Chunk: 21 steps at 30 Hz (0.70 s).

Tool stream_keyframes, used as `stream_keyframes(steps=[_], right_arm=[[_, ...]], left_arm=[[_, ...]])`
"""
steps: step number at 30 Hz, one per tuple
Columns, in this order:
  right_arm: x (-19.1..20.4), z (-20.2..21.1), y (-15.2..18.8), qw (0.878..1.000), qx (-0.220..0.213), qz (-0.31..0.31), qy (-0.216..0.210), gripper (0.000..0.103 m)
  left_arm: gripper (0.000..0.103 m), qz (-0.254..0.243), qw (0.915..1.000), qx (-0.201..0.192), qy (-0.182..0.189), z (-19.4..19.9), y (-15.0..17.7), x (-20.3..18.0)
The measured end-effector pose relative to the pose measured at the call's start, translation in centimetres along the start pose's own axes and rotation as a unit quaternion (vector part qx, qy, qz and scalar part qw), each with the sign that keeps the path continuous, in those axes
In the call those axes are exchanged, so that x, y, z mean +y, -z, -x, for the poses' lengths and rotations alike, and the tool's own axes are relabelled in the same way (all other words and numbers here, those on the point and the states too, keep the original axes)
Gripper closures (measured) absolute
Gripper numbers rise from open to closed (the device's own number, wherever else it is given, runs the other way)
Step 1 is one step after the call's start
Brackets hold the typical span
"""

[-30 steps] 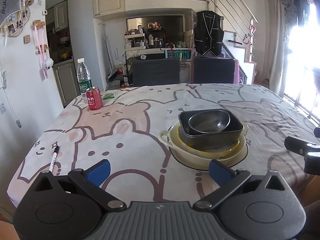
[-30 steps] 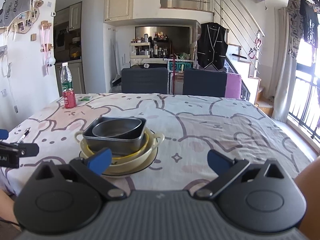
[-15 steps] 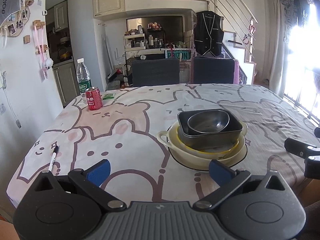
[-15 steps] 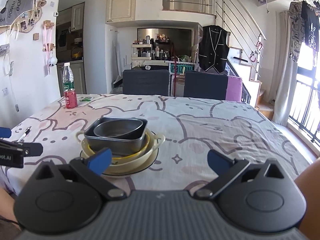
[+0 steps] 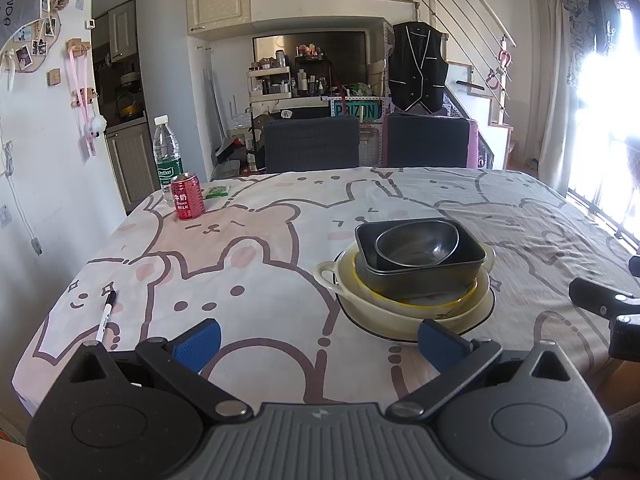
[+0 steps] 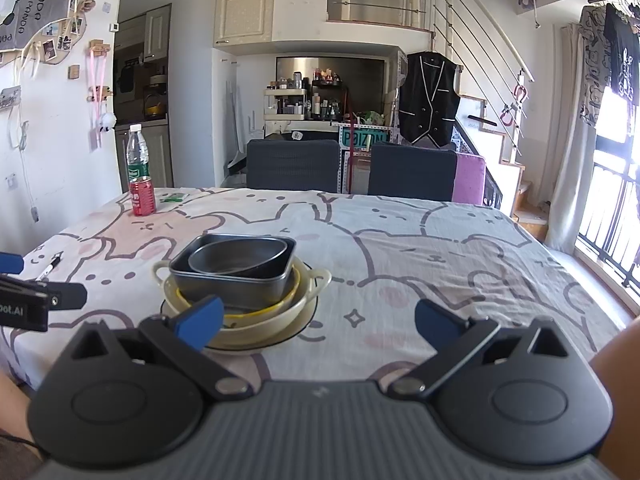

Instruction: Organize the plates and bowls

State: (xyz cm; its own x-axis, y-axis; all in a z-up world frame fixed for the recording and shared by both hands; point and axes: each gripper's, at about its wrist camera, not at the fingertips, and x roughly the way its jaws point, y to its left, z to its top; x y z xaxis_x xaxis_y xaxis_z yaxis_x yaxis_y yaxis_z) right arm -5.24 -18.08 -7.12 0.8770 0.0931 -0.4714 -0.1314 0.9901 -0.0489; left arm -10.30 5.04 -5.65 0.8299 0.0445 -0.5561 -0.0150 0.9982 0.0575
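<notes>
We held both grippers low at the near edge of the worktop (image 5: 280, 240), which was covered in a pink and grey bear-print cloth. The left gripper (image 5: 318, 338) and the right gripper (image 6: 318, 320) each had their blue-tipped fingers spread wide, pinching nothing.

The dishes stood nested in one stack: a round grey metal bowl (image 5: 416, 244) inside a dark rectangular metal pan (image 5: 420, 276), inside a yellow-rimmed bowl (image 5: 424, 302), inside a cream two-handled dish (image 5: 332, 276), on a black-rimmed plate (image 5: 400, 336). A red drink can (image 5: 187, 197) stood well beyond the stack.

That stack fitted either dishes already gathered or dishes waiting to be set apart; we could not judge which.
</notes>
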Motion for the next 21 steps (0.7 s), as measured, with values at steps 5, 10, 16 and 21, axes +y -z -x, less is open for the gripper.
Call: stream_keyframes(steps=[5, 10, 16, 21], right_arm=[[0.05, 0.05, 0.06, 1.000, 0.000, 0.001, 0.000, 0.000], [0.09, 0.05, 0.06, 1.000, -0.001, 0.001, 0.001, 0.000], [0.00, 0.04, 0.11, 1.000, 0.000, 0.003, 0.000, 0.000], [-0.01, 0.05, 0.10, 1.000, 0.000, 0.003, -0.001, 0.000]], left_arm=[[0.000, 0.001, 1.0000, 0.001, 0.000, 0.00, 0.00, 0.01], [0.000, 0.001, 1.0000, 0.001, 0.000, 0.00, 0.00, 0.00], [0.000, 0.002, 1.0000, 0.002, 0.001, -0.04, 0.05, 0.06], [0.000, 0.003, 1.0000, 0.002, 0.001, -0.07, 0.06, 0.07]])
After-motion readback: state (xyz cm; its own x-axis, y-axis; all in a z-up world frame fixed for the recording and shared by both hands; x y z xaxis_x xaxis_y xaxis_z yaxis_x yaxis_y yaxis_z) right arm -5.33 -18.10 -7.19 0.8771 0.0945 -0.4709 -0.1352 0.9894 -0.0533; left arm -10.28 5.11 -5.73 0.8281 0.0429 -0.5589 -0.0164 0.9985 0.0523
